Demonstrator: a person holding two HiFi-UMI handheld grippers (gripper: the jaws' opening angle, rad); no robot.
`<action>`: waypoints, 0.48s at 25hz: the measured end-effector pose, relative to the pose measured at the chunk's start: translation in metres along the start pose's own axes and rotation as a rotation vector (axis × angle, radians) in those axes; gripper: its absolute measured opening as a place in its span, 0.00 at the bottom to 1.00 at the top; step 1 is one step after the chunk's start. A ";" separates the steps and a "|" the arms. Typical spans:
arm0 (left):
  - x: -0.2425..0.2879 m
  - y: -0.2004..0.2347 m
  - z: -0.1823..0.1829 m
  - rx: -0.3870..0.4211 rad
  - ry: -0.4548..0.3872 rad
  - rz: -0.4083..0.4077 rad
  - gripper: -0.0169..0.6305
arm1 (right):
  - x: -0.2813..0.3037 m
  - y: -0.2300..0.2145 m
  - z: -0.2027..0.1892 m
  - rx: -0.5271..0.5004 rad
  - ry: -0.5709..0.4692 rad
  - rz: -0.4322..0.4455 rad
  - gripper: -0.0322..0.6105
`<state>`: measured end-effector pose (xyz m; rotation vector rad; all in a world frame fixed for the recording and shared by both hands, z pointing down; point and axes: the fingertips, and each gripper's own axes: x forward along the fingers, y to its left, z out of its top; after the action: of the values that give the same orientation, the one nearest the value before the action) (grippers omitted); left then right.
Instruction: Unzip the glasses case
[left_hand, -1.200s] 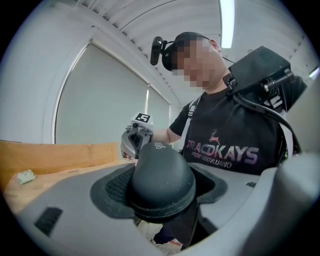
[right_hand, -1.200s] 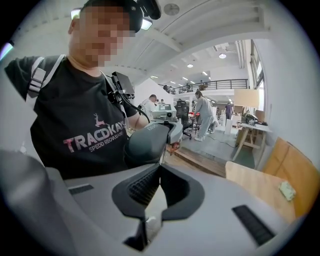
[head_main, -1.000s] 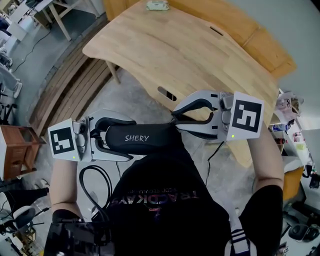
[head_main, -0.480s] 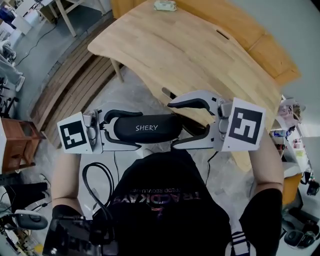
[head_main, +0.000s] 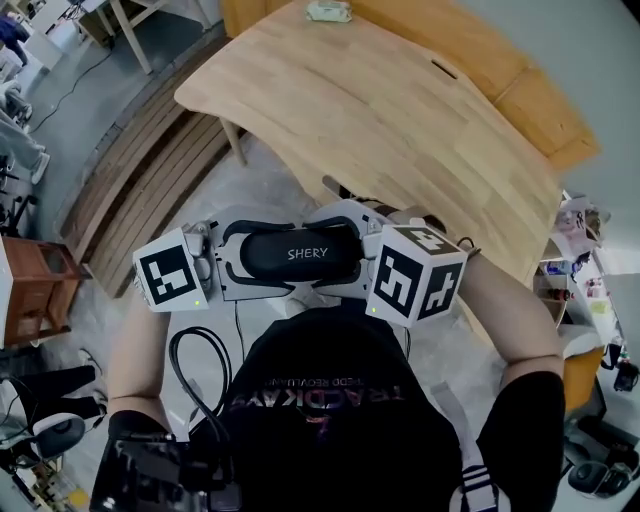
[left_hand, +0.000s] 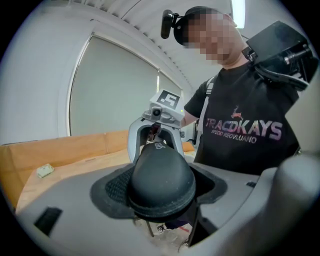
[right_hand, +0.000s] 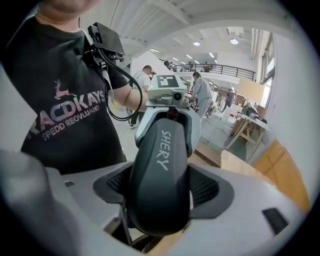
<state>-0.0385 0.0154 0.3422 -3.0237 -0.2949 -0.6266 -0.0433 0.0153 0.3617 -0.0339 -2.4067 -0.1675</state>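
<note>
At frame centre, before the person's black shirt (head_main: 320, 400), the glasses case (head_main: 300, 255) hangs level. The fingers of the left gripper (head_main: 272, 256) clamp its left end. Those of the right gripper (head_main: 325, 252) have just been opening and stand wide around its right end. Beyond, the wooden bench (head_main: 400, 110) fills the upper frame.

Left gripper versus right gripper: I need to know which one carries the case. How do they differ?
The left gripper is clamped on one end of the black SHERY glasses case; the right gripper, whose jaws have just been opening, only straddles the other end, not plainly pressing. In the head view the left gripper's marker cube shows mostly one face; the right gripper's marker cube shows three. Both are grey with black pads.
</note>
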 end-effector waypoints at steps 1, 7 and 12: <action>0.001 -0.001 -0.001 -0.004 -0.003 0.000 0.53 | 0.000 0.001 -0.001 0.008 -0.010 0.006 0.60; 0.003 -0.001 -0.003 0.022 -0.016 0.019 0.54 | -0.001 0.002 -0.003 0.024 -0.051 -0.003 0.58; 0.006 0.005 0.000 0.032 -0.033 0.048 0.54 | -0.013 0.000 -0.010 0.031 -0.063 -0.029 0.58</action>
<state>-0.0326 0.0117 0.3445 -3.0036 -0.2312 -0.5634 -0.0269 0.0140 0.3607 0.0109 -2.4732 -0.1445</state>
